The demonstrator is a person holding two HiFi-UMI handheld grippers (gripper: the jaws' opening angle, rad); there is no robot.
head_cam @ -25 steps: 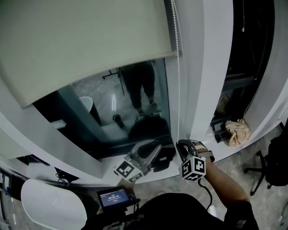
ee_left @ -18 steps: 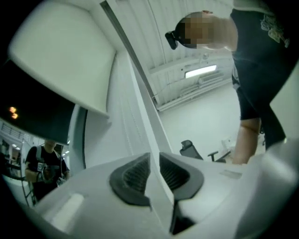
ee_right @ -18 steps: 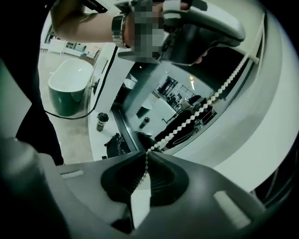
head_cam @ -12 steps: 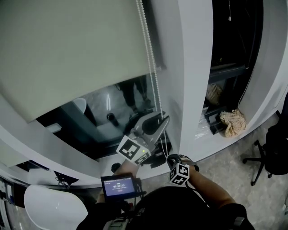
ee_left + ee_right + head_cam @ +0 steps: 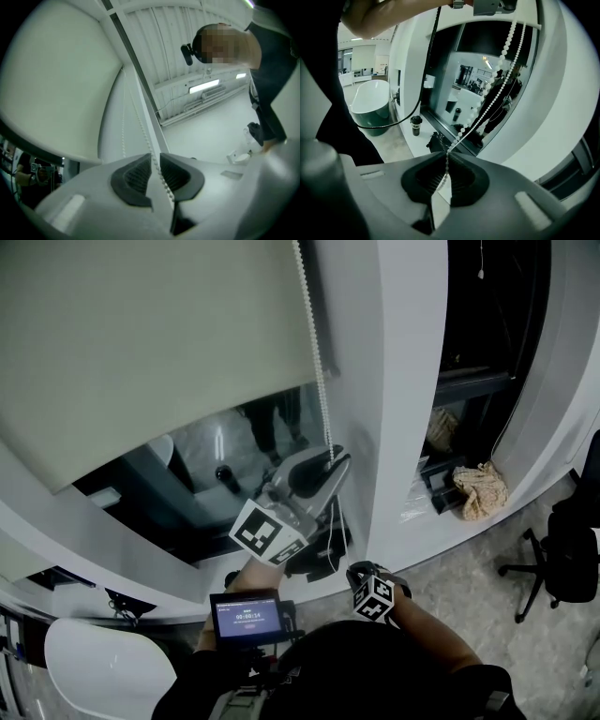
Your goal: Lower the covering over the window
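Head view: roller blind (image 5: 141,343) covers the window's upper part, glass (image 5: 234,442) below is bare, bead chain (image 5: 317,352) hangs at right. Left gripper view: left hand-held gripper (image 5: 155,161) has its pads slightly spread around the bead chain, seemingly not nipping. Right gripper view: right hand-held gripper (image 5: 446,157) pinches it. Best: clamp left before releasing right, pull straight down.

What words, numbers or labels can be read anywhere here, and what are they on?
"00:00:14", faint, on the small screen.
Dark cup: short white label, too blurred to read.
Marker cubes: square patterns only, no words.
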